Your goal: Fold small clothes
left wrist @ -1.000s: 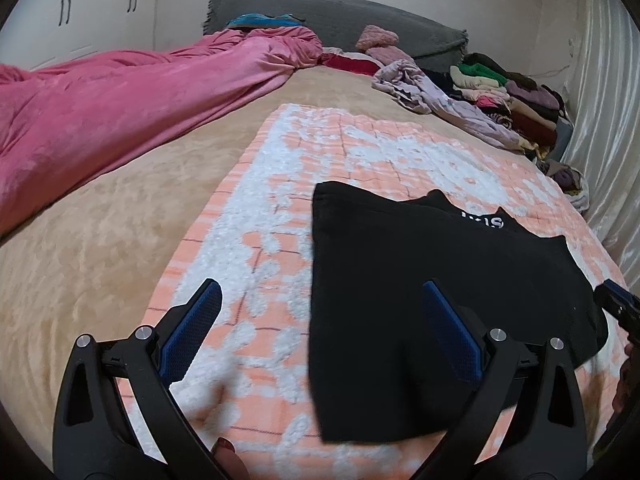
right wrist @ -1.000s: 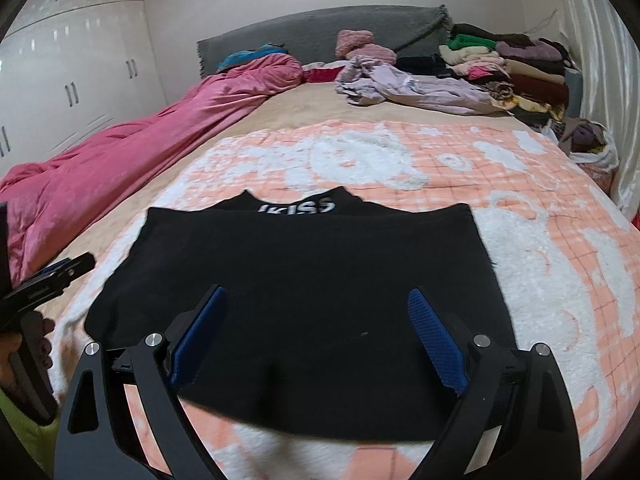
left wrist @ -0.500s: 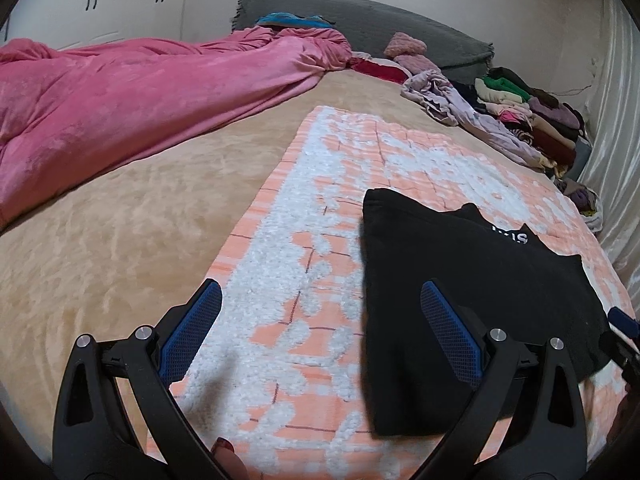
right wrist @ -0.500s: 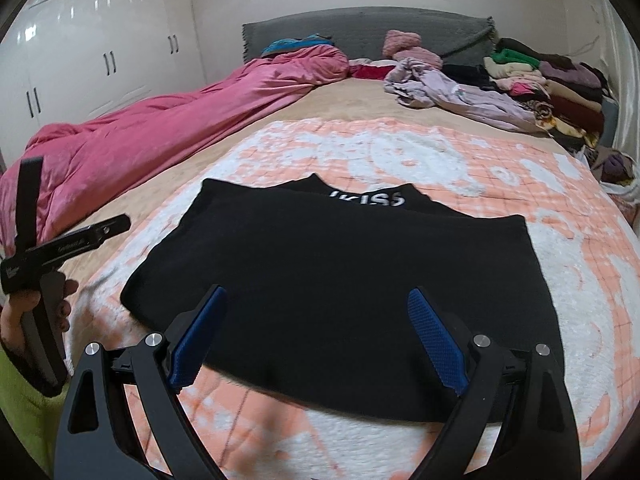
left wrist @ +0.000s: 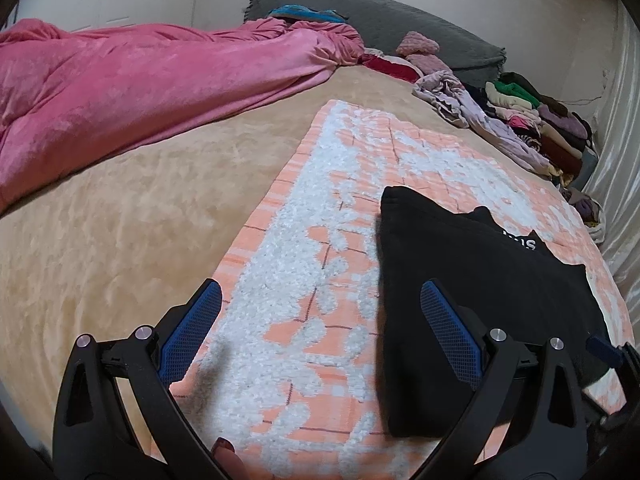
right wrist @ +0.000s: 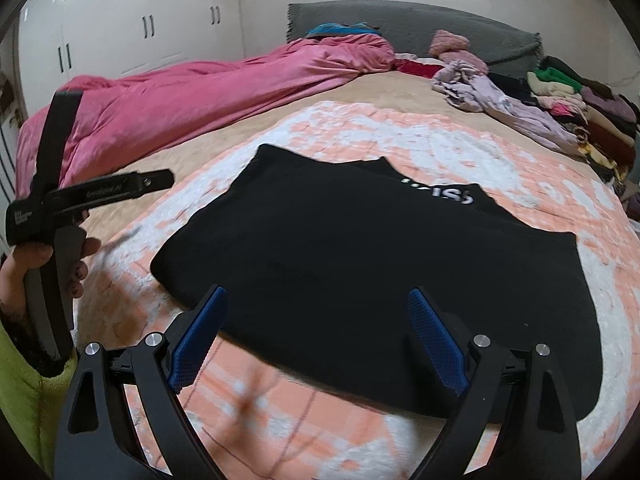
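Jaws of both grippers stand wide apart, gripping nothing. Left gripper [left wrist: 320, 320] hangs above the orange-and-white blanket [left wrist: 304, 280], its right blue pad over the near left edge of the black garment [left wrist: 480, 272], its left pad over the blanket's edge beside the tan bed cover [left wrist: 120, 220]. Right gripper [right wrist: 316, 328] hangs over the near hem of the same garment, clear of the cloth.

Black garment lies flat on the blanket, near the foot of the bed, folded over so that white lettering [right wrist: 440, 194] shows at its far edge. Lettering partly hidden; cannot be read whole.

In the right wrist view, a hand [right wrist: 44, 268] with a yellow-green sleeve [right wrist: 20, 392] holds the left gripper's handle at the garment's left side.

Pink duvet [left wrist: 120, 80] heaped along the left of the bed. Grey headboard [right wrist: 400, 20] at the far end. Stack of folded clothes [right wrist: 576, 108] at far right, with a lilac crumpled piece [right wrist: 492, 104] just beside it. White wardrobe doors [right wrist: 140, 28] behind.
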`<action>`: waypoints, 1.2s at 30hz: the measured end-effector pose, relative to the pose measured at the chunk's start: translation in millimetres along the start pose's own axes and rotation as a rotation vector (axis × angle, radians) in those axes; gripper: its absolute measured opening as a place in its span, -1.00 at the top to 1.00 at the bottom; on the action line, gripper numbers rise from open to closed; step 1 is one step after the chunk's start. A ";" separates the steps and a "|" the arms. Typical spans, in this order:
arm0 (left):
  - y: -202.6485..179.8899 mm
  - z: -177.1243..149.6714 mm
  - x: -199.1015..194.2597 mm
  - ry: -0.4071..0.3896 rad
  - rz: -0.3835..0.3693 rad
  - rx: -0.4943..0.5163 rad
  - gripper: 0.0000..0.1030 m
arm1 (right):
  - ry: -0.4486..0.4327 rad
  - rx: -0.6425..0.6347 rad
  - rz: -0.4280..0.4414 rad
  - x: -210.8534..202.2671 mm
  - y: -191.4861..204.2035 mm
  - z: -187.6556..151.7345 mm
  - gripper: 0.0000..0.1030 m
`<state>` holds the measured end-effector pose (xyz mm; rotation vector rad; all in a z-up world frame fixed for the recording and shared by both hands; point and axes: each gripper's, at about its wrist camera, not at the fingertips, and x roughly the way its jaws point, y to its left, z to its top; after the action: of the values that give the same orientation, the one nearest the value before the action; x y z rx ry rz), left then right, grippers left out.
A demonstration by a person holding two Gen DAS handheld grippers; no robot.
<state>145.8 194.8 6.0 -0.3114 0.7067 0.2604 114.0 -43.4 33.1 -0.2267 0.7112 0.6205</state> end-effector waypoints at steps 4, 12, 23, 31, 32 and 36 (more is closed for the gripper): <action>2.5 -0.1 0.6 0.001 0.006 -0.006 -0.81 | 0.013 -0.030 0.017 9.0 12.1 -0.3 -0.77; 11.0 0.8 3.3 0.006 0.022 -0.037 -0.81 | 0.028 -0.084 0.038 21.8 32.5 -2.0 -0.77; 31.4 2.3 7.3 0.018 0.033 -0.121 -0.81 | 0.042 -0.188 0.044 33.7 58.0 -7.5 -0.77; 33.5 1.3 10.7 0.031 0.034 -0.128 -0.81 | 0.124 -0.301 -0.041 73.0 82.3 -10.0 -0.77; 34.3 1.2 11.1 0.032 0.034 -0.130 -0.81 | 0.117 -0.307 -0.049 75.3 83.3 -9.8 -0.77; 35.0 1.7 12.8 0.038 0.031 -0.134 -0.81 | 0.086 -0.352 -0.092 81.4 90.6 -8.6 -0.77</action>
<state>144.3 229.3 -8.0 -0.4343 0.7334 0.3330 102.8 62.4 -26.7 -0.6112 0.6666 0.6488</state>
